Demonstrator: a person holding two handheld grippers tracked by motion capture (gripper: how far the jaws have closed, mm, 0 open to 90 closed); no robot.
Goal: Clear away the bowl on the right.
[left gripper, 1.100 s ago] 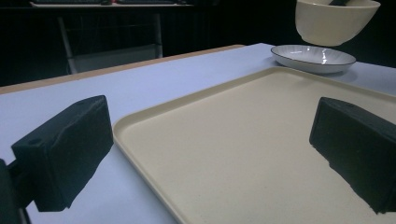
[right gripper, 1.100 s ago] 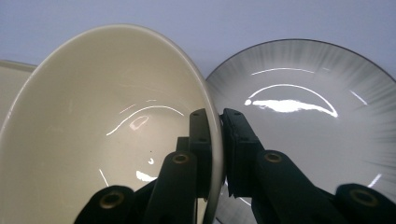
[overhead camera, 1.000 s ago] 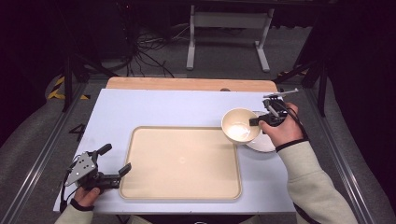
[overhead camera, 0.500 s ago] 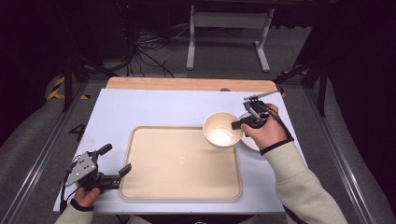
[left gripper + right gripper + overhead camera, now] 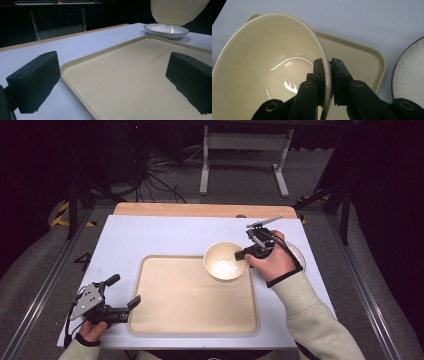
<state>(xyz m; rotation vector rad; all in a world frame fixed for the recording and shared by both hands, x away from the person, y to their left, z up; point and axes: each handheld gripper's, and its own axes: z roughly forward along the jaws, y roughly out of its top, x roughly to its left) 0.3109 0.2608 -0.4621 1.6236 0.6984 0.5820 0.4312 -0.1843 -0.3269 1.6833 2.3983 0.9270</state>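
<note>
Right gripper (image 5: 243, 254) pinching the near rim of the cream bowl (image 5: 224, 261), one jaw inside the wall and one outside, as plain in the right gripper view, where the rim (image 5: 325, 65) sits clamped between the black pads. Bowl held in the air over the far right corner of the beige tray (image 5: 190, 320), clear of the small dark-rimmed plate (image 5: 298, 254) lying on the white table (image 5: 150, 235) just to the right of the tray. Left gripper (image 5: 122, 295) spread wide, holding nothing, parked at the tray's near left corner with one jaw over the tray's edge. Judged step: carrying the bowl across to set it on the tray. Best done by keeping the wrist level so the bowl hangs flat instead of tipping off the single-sided grip, bringing it well inside the raised lip, lowering until the base rests fully on the flat floor, and only then easing the jaws apart. Worth avoiding: a landing on the lip, or a release while tilted, either likely to make the bowl rock or slide.
</note>
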